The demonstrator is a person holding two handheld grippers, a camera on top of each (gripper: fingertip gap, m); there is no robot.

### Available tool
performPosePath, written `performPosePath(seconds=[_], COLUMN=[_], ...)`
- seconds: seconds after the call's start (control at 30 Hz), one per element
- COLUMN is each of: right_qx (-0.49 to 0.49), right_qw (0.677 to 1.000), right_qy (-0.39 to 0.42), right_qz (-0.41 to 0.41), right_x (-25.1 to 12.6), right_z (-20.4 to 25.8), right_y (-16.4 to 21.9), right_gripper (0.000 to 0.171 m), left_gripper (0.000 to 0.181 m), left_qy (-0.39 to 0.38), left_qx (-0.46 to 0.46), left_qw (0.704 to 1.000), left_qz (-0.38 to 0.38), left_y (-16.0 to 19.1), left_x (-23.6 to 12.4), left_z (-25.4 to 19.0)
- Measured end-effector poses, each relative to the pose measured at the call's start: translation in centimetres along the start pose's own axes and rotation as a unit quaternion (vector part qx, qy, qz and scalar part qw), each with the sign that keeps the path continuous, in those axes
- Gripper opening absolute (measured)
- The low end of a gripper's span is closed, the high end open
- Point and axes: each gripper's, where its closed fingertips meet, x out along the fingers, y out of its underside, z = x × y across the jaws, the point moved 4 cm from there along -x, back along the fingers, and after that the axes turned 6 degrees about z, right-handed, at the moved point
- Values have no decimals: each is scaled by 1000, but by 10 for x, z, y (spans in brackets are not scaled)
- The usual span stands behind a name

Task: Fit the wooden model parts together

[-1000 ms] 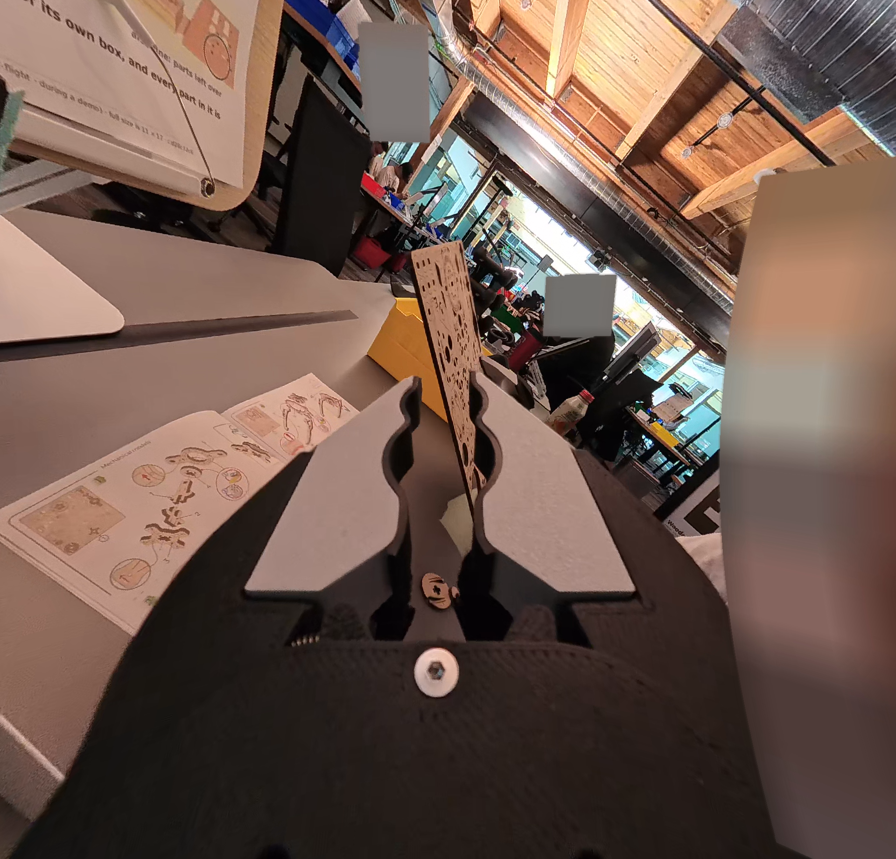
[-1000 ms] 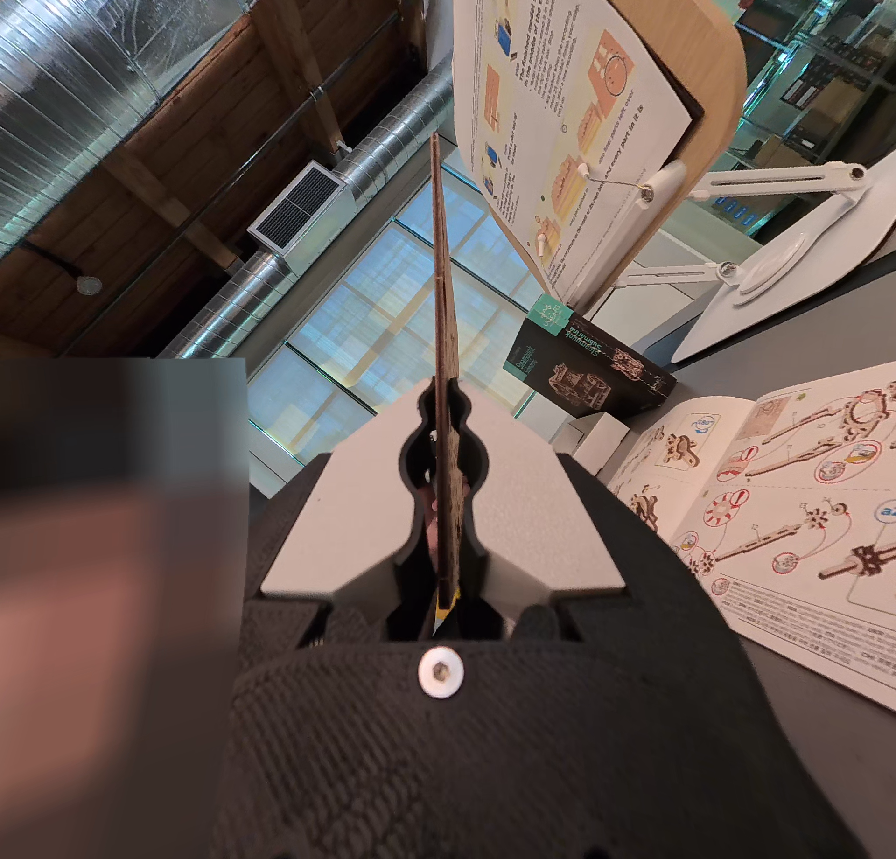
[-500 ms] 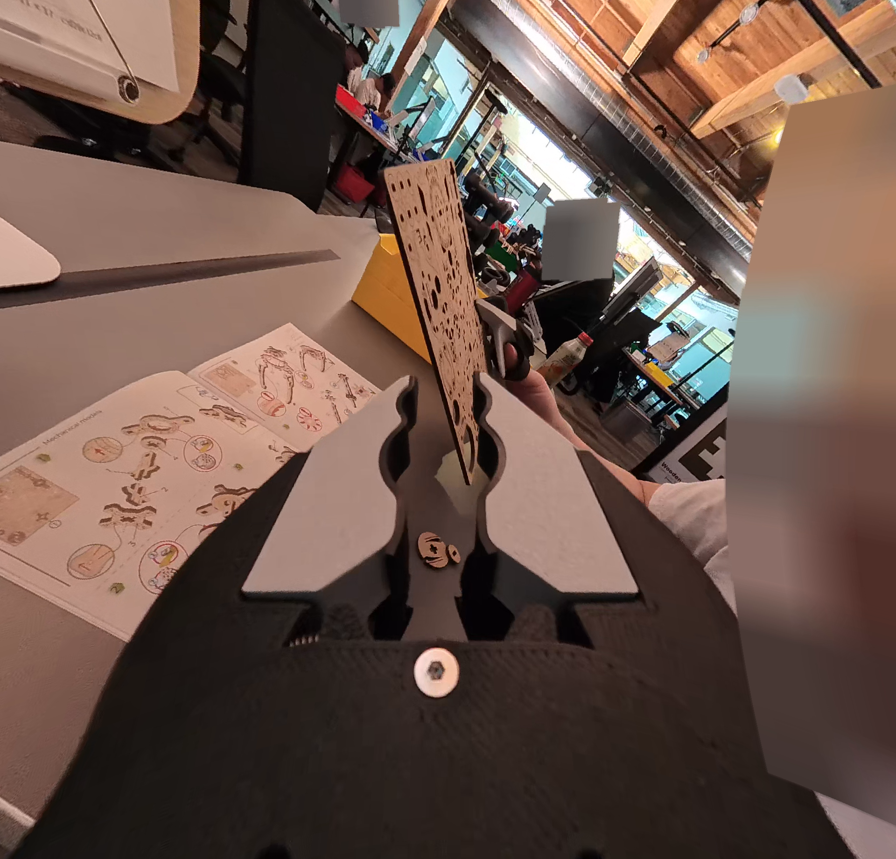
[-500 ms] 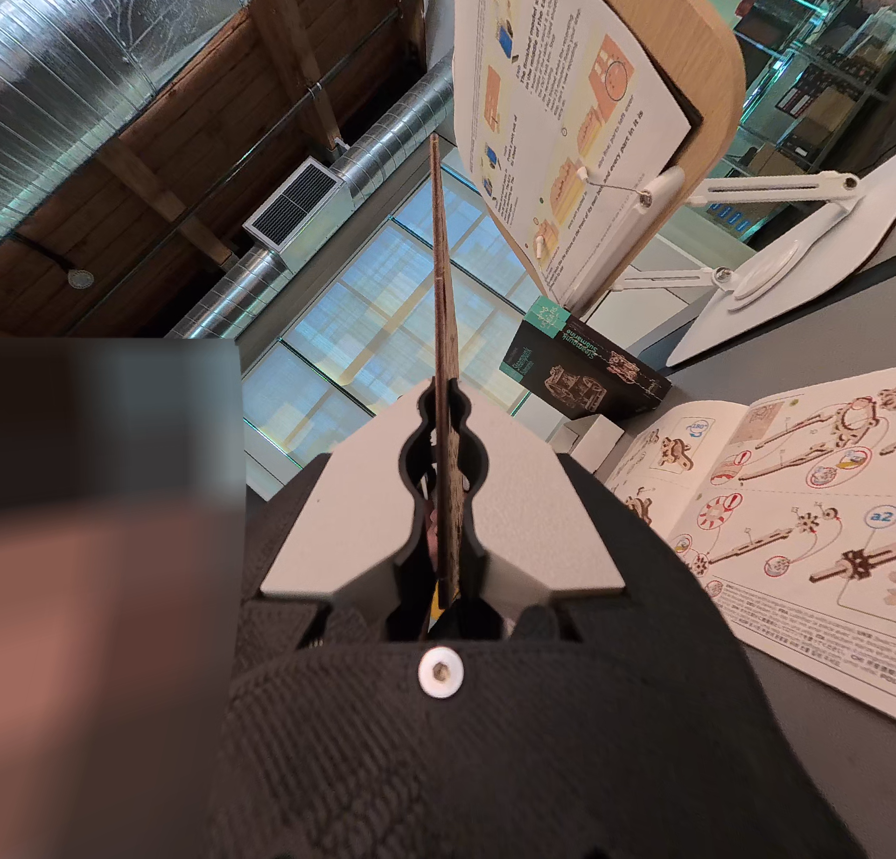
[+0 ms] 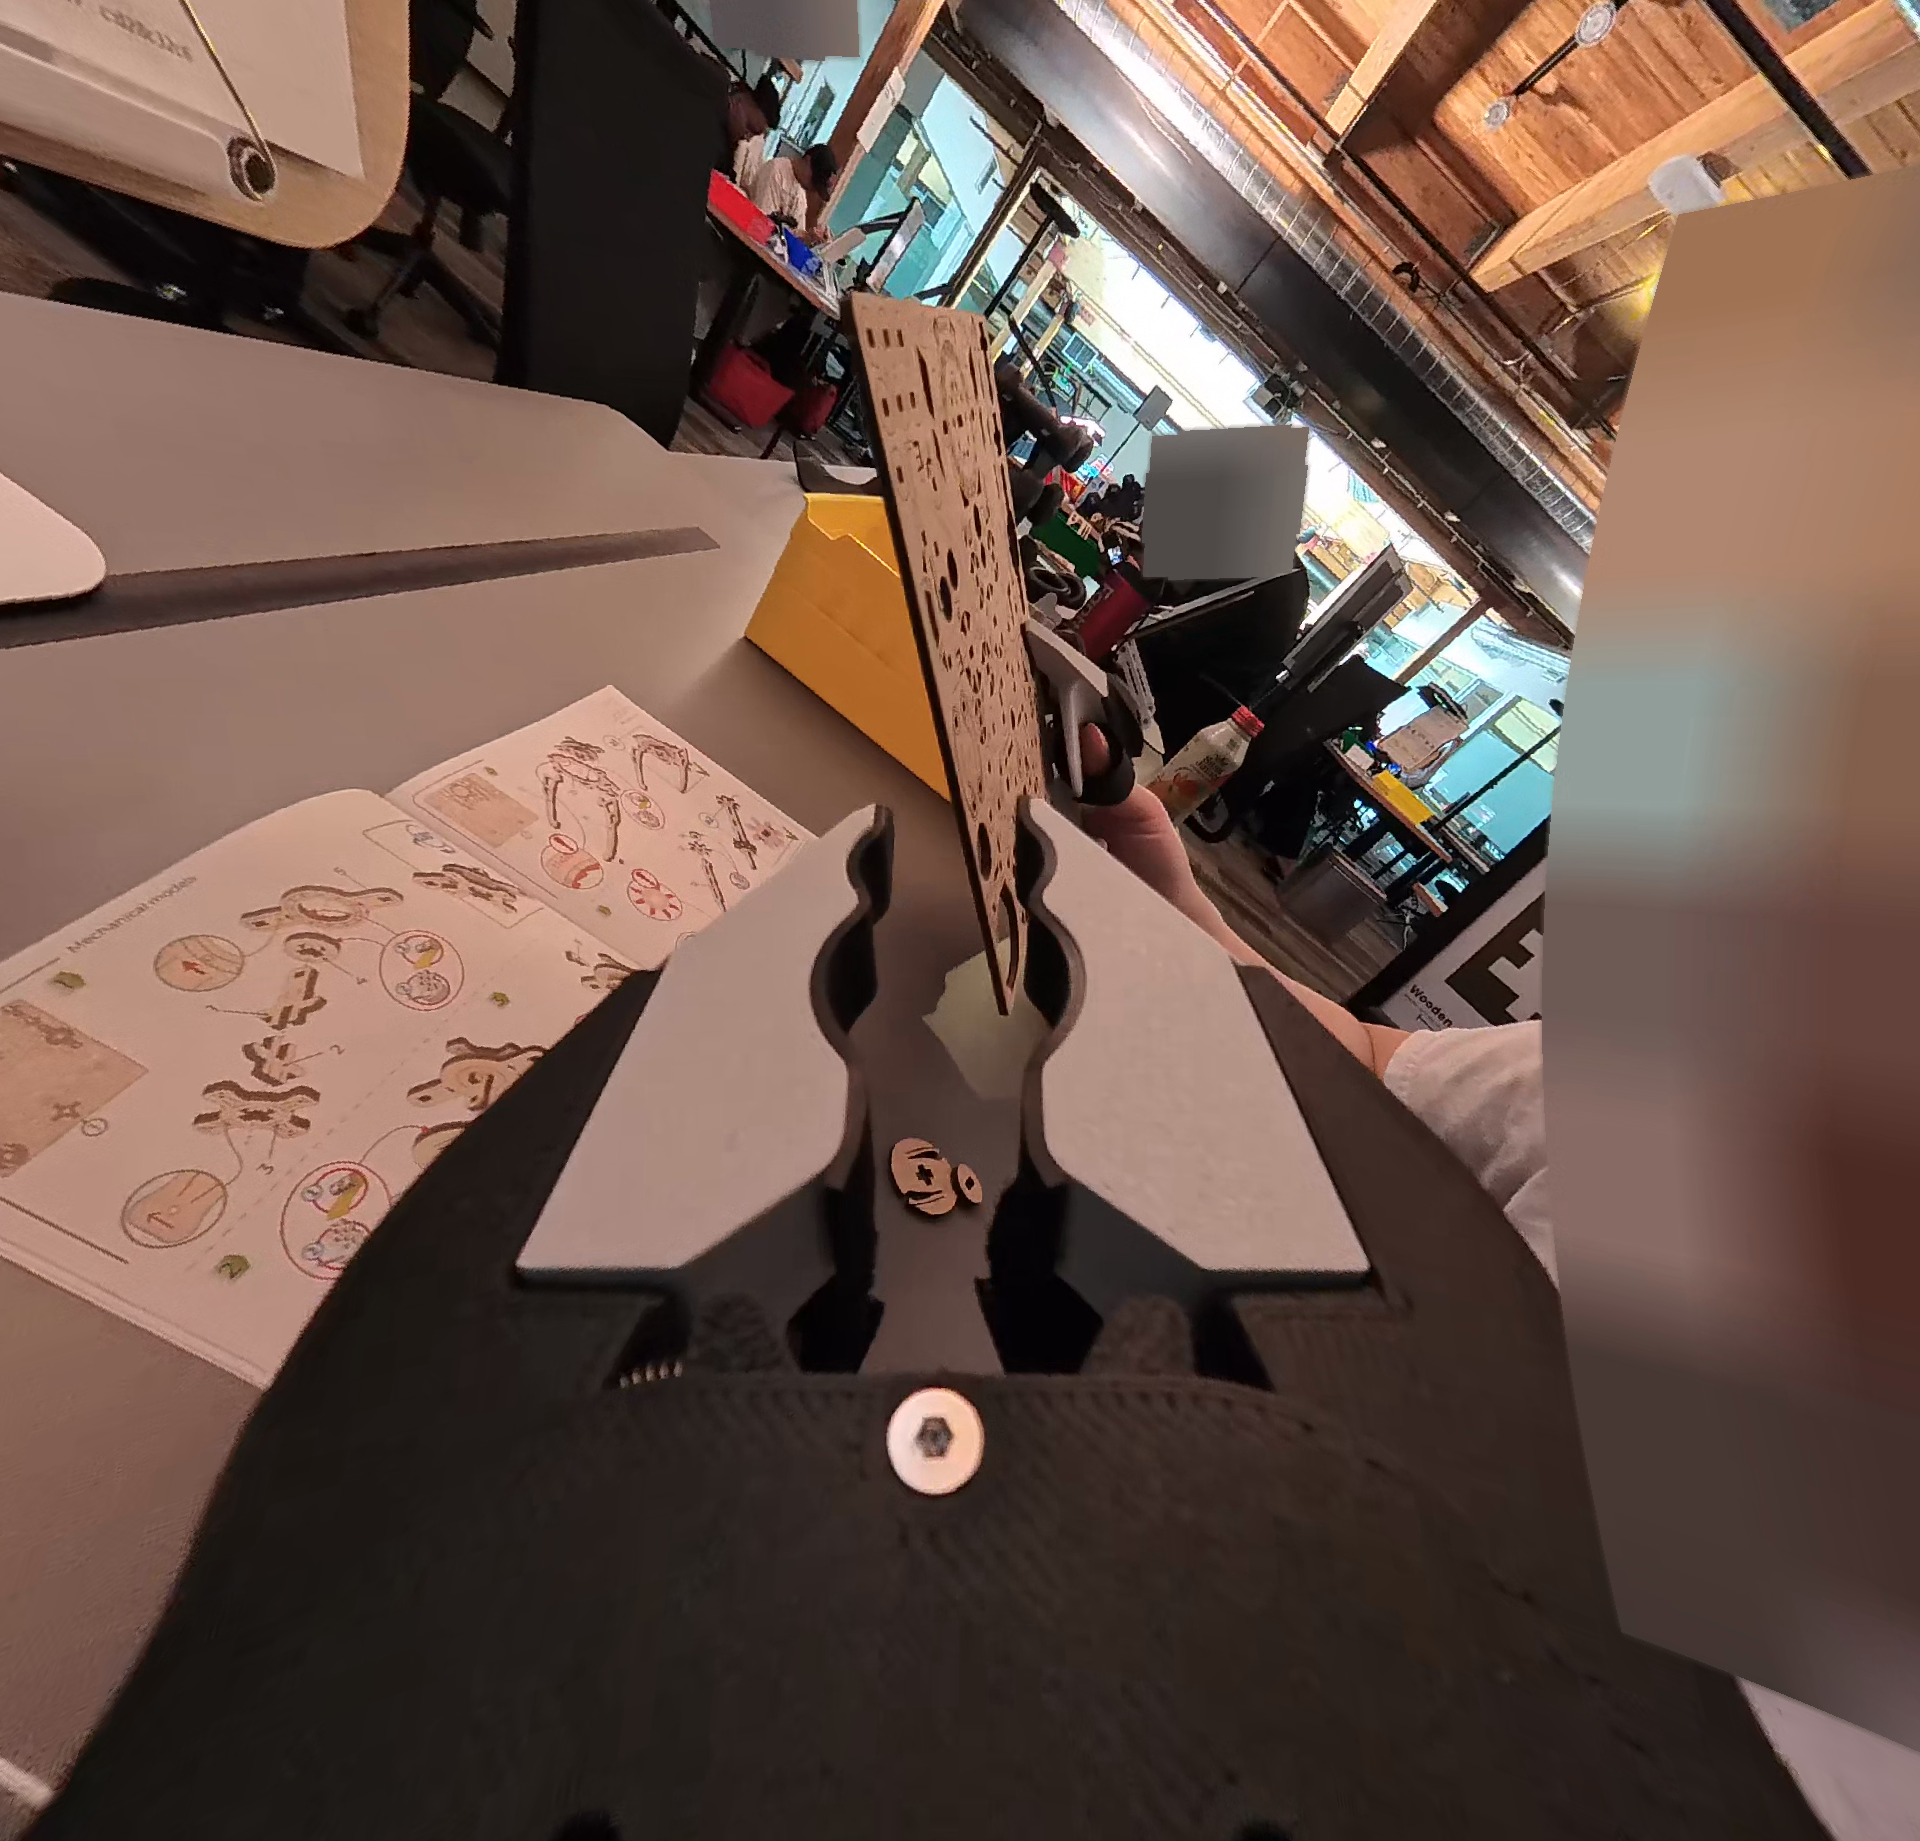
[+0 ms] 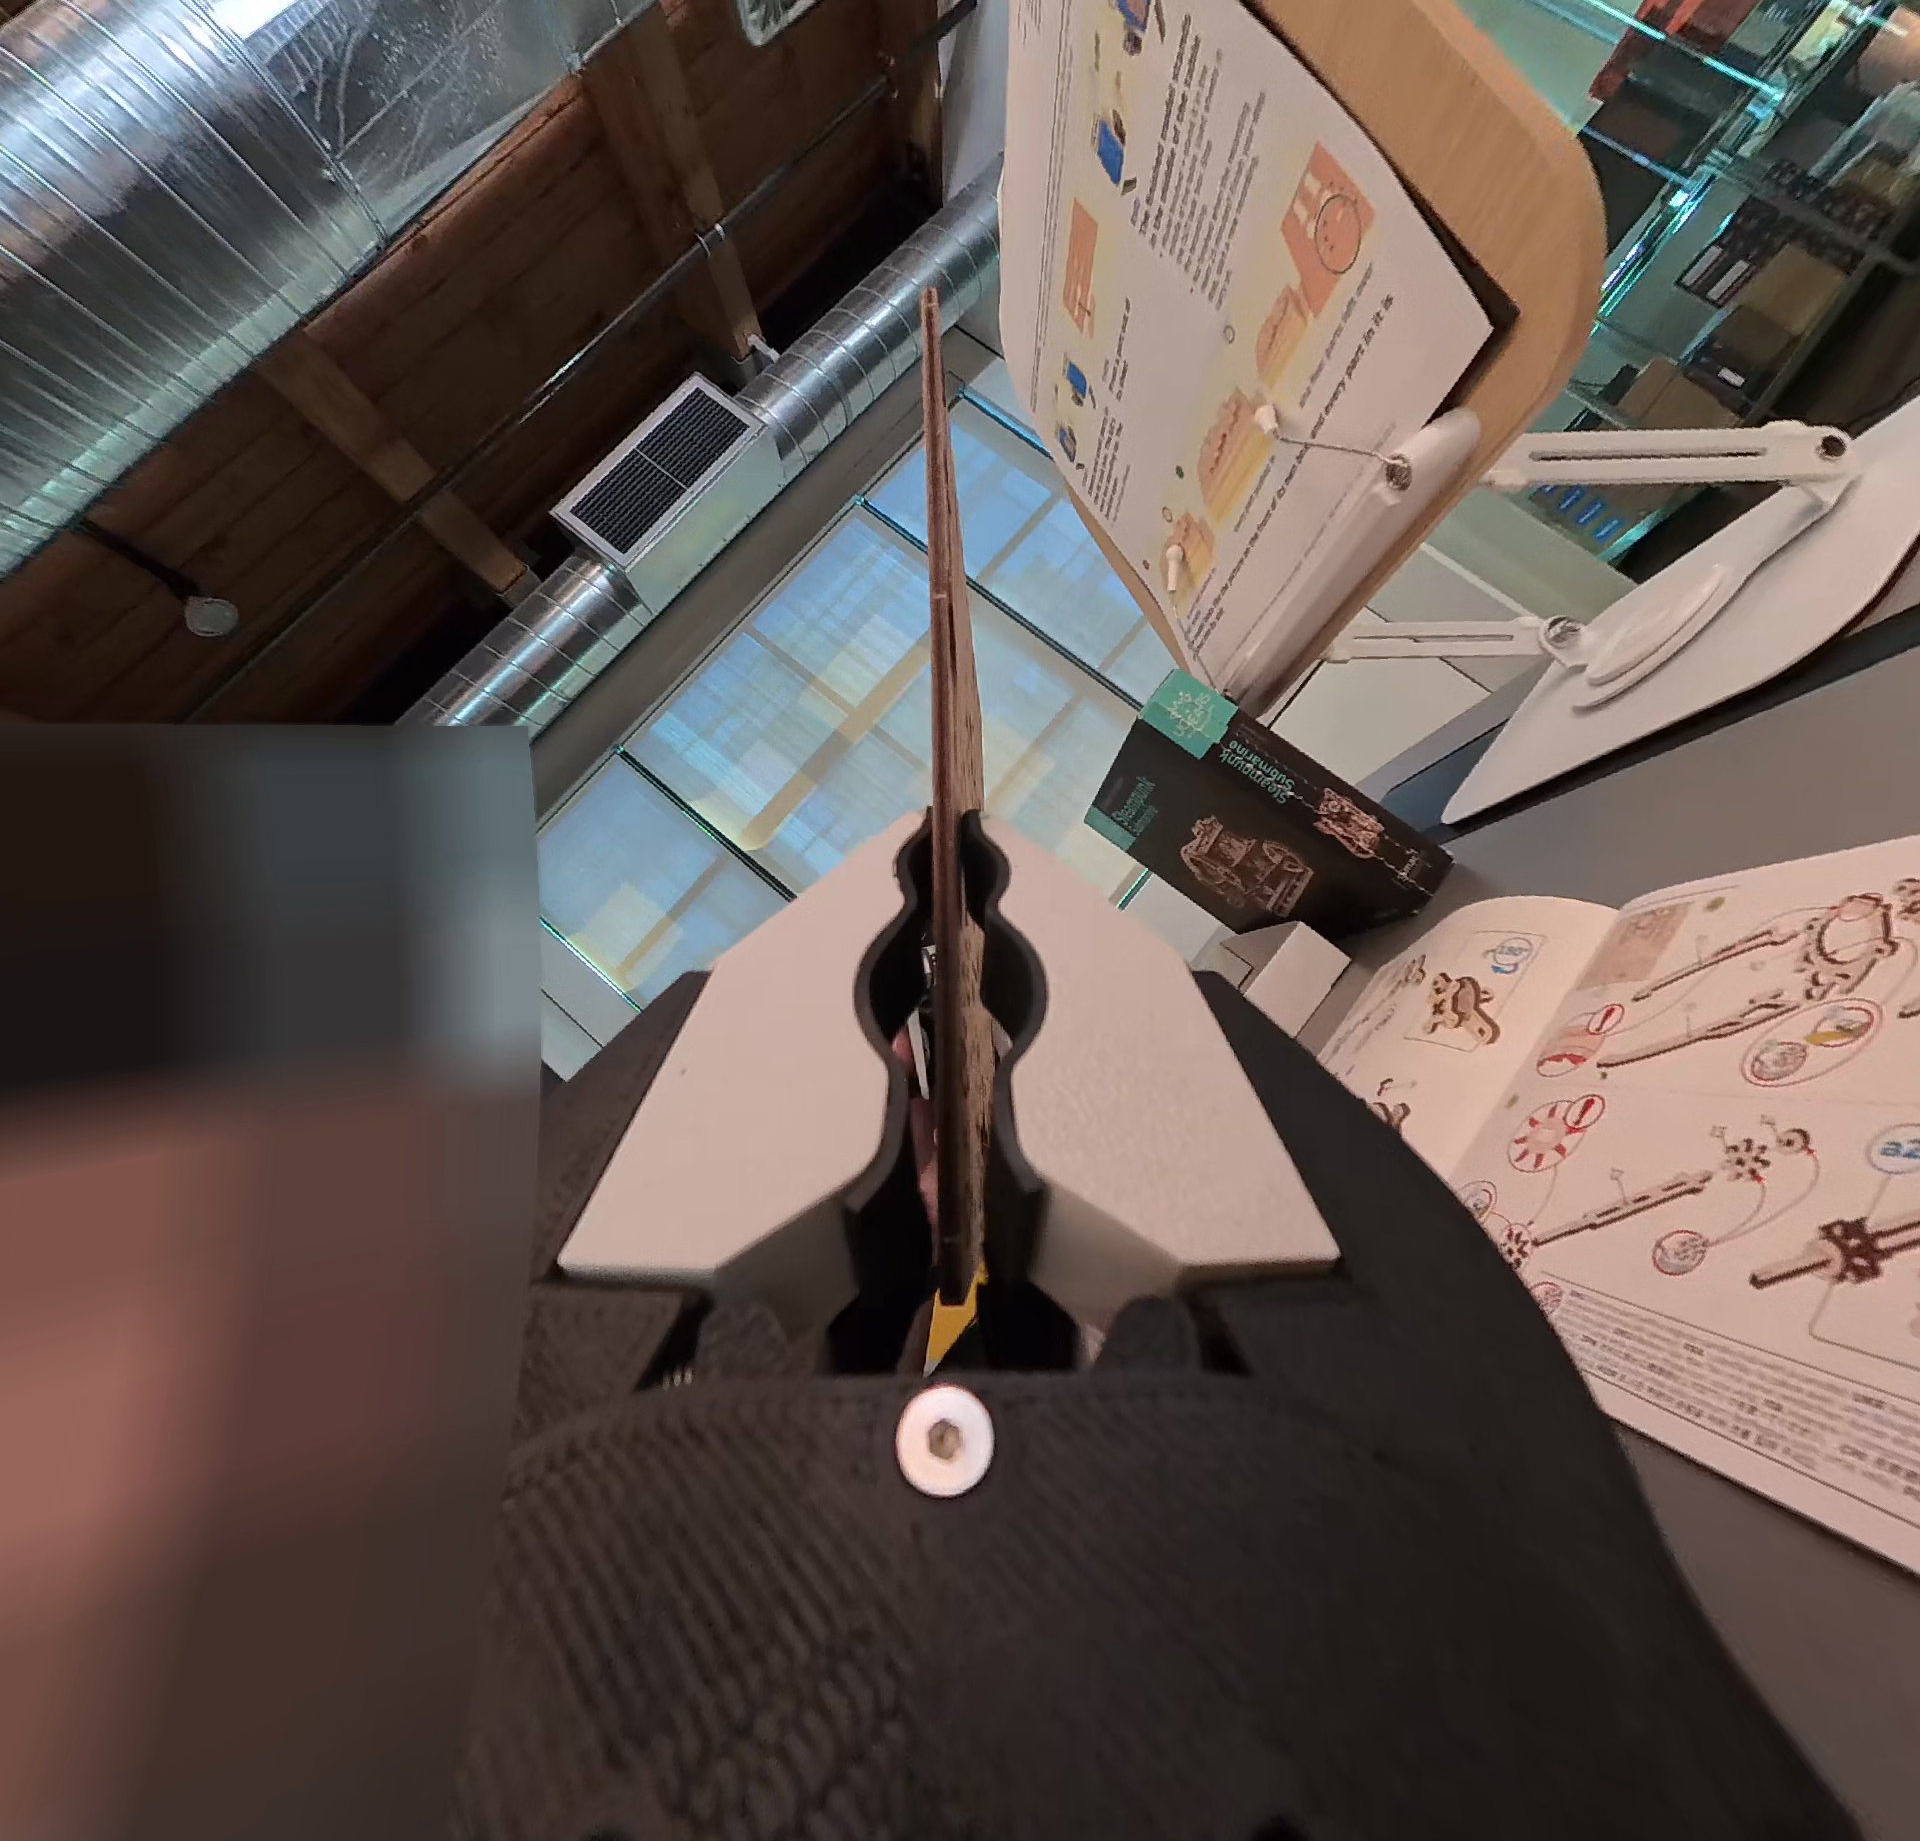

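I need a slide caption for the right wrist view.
Right claw shut on wooden parts sheet, seen edge-on.

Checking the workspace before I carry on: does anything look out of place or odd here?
Yes. Two small wooden discs lie loose inside the open left gripper, near its base. The right gripper clamps the wooden sheet edge-on.

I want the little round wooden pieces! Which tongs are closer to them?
Left. The little round pieces lie between the open left tongs. The right tongs are shut on the wooden sheet, apart from the pieces.
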Motion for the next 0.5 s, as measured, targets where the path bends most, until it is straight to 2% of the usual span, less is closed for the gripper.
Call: performPosePath(seconds=[0.1,0.27,0.4,0.5], right_qx=[3,10,15,20], right_qw=[1000,999,999,997], right_qy=[-6,-18,-32,-48], right_qz=[6,27,35,51], right_x=[3,11,16,22], right_z=[1,3,7,11], right_y=[4,16,22,30], right_gripper=[1,1,1,2], left_gripper=[26,48,48,38], left_qy=[3,-5,-6,8], left_qx=[-6,-10,-8,-10], left_qw=[1000,999,998,997], left_qz=[3,30,54,70], left_y=[3,15,25,31], left_x=[5,19,28,33], left_z=[-1,-2,-3,-6])
